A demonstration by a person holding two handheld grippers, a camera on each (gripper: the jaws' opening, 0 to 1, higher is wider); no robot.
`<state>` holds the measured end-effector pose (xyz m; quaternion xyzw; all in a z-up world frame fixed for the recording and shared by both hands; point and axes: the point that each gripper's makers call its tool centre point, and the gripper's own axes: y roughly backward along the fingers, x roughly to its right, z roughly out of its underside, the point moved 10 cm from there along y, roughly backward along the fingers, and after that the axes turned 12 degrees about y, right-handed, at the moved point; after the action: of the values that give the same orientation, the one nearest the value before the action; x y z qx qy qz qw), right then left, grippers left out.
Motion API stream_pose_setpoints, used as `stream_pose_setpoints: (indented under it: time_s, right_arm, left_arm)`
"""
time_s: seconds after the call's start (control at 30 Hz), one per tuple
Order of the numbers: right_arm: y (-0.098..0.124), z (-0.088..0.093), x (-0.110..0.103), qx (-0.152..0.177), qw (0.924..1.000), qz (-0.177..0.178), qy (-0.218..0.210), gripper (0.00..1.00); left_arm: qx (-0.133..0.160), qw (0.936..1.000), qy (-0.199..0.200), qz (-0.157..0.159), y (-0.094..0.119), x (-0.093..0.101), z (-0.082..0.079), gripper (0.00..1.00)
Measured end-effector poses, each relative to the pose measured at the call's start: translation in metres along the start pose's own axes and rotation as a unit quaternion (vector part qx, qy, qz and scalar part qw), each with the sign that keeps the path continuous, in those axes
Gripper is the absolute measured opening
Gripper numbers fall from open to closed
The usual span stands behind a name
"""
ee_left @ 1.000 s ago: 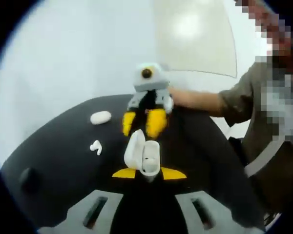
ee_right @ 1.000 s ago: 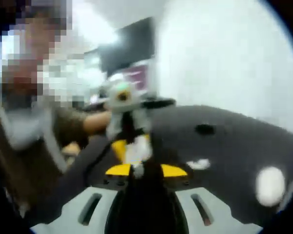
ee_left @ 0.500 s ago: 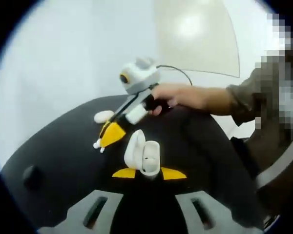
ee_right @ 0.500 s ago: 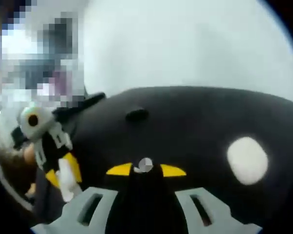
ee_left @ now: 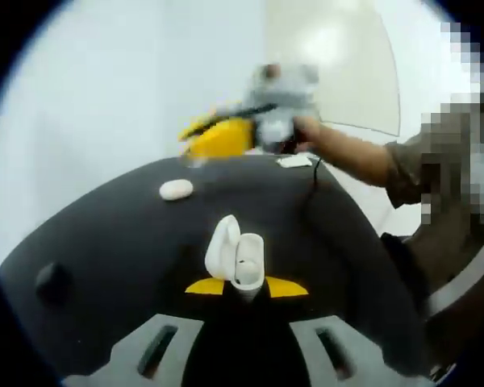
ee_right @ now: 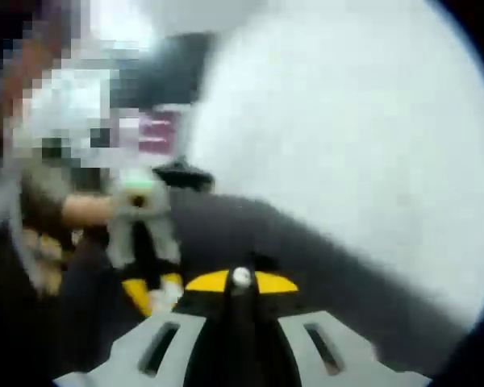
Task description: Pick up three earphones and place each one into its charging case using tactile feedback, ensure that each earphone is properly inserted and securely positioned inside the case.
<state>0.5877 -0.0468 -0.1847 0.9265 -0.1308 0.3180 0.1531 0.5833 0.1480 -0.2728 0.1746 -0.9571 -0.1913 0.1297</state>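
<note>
Black tabletop under white walls: nearest, the left gripper clamps an open white charging case, an earphone seated inside. Farther left lies a closed white case. Beyond, raised and blurred, the right gripper pinches a small earphone.

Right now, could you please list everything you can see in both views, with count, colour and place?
Charging case: one, white, lid open, held upright between the left tool's yellow tips.
Closed case: one, white oval, on the far part of the table.
Earphone: one, white, small, pinched at the right tool's yellow tips.
Table: one, black, round-edged.
Dark knob: one, black, near the table's edge.
Left tool: grey with yellow tips.
Right tool: grey with yellow tips, blurred, raised above the table.
Person's hand: one, gripping the right tool.
</note>
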Motion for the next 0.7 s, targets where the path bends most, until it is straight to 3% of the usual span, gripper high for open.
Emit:
stream_pose_setpoints:
  time_s: [0.1,0.17,0.27,0.37,0.43,0.47,0.53,0.7]
  right_arm:
    - [-0.002,-0.007,-0.02,-0.031,0.9963,-0.055,0.059,0.13]
    - [-0.008,-0.003,-0.032,-0.062,0.9858,-0.084,0.132,0.13]
    - [-0.018,0.006,-0.044,-0.1,0.9646,-0.094,0.225,0.13]
    - [-0.025,0.009,-0.047,-0.111,0.9532,-0.093,0.266,0.13]
    - [-0.028,0.011,-0.049,-0.133,0.9382,-0.105,0.302,0.13]
    - [-0.029,0.011,-0.051,-0.124,0.9417,-0.104,0.295,0.13]
    - [-0.029,0.01,-0.05,-0.117,0.9388,-0.111,0.304,0.13]
    - [-0.029,0.01,-0.054,-0.112,0.9243,-0.124,0.343,0.13]
  left_arm:
    - [0.0,1.0,-0.004,0.0,0.0,0.0,0.0,0.14]
    - [0.001,1.0,-0.002,0.0,0.0,0.0,0.0,0.14]
    - [0.003,0.9999,-0.011,-0.001,0.0,0.001,0.001,0.14]
    - [0.003,1.0,-0.009,0.0,0.001,0.0,0.002,0.13]
    - [0.003,1.0,-0.008,0.001,0.002,0.0,0.002,0.13]
    - [0.003,1.0,-0.007,0.001,0.002,0.0,0.002,0.13]
    - [0.003,1.0,-0.007,0.001,0.004,0.0,0.003,0.13]
    - [0.002,1.0,-0.009,0.0,0.004,0.001,0.003,0.14]
